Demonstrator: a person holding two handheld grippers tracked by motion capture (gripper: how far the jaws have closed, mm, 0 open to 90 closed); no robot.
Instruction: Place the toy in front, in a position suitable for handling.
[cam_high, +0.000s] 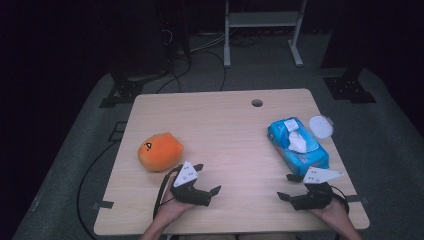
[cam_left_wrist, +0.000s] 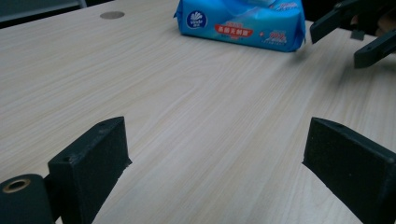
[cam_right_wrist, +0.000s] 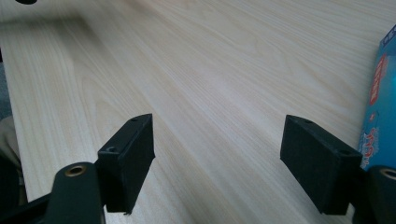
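Both grippers at six o'clock, left gripper (cam_high: 209, 178) and right gripper (cam_high: 289, 186) jaws apart, empty, high view adds orange plush (cam_high: 160, 151) at nine o'clock, wipes pack (cam_high: 298, 144) at three.

The middle of the tabletop (cam_high: 225, 135) lies bare from the near edge to the far edge, a wide lane between the orange plush toy (cam_high: 160, 151) on the left and the blue wipes pack (cam_high: 297, 145) on the right. The left tongs (cam_high: 208, 179) stand just beside the toy, spread wide with bare wood between the jaws; their way toward the centre is free. The right tongs (cam_high: 287, 186) are spread too, with nothing between the jaws, and the wipes pack sits just beyond them, blocking the way ahead. A round white lid (cam_high: 320, 126) lies by the pack near the right edge. A small hole (cam_high: 257, 103) marks the far side.
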